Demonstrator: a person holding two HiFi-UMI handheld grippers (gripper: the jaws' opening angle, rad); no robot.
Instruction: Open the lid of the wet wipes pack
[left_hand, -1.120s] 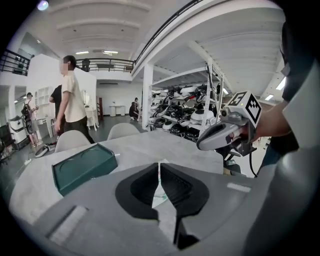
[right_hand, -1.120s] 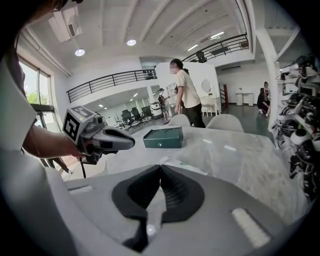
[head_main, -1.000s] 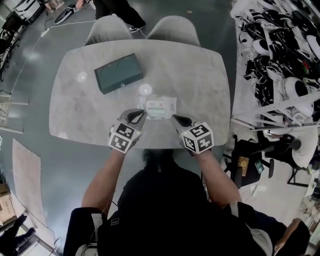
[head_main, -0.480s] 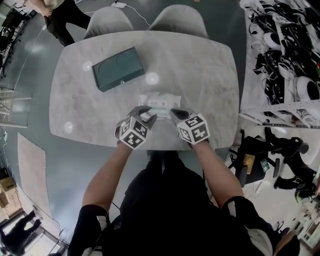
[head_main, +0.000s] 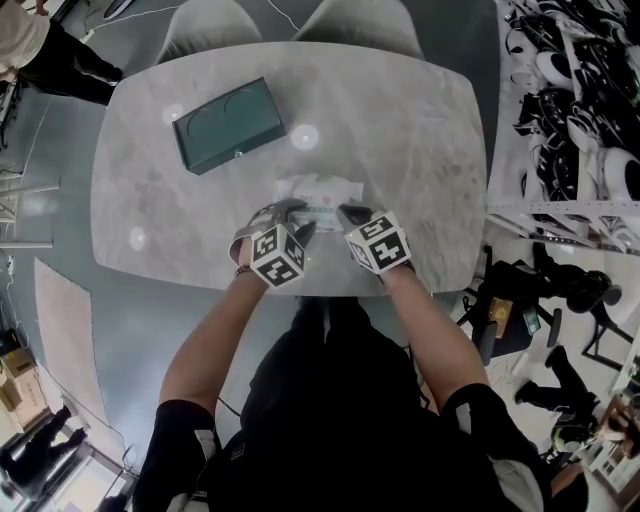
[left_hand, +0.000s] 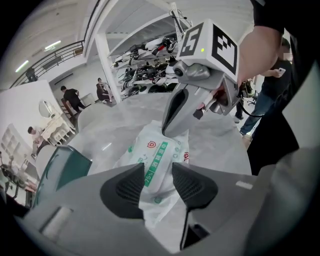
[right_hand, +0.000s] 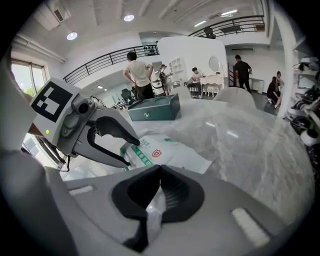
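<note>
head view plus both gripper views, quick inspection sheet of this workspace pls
surface: pale marble-look table with rounded corners.
job's things: wet wipes pack lying on the near half of the table, no lifted lid seen.
clutter: dark green box at the far left of the table, apart from the pack.
grippers: left gripper open, jaws have just been opening, the pack's near end between them, pads not pressing; right gripper shut, white film of the pack's end pinched between its pads.
cables: thin pale cable on the floor by the chairs.
surroundings: two chairs at the far side, racks of dark gear on the right, people standing about.
</note>
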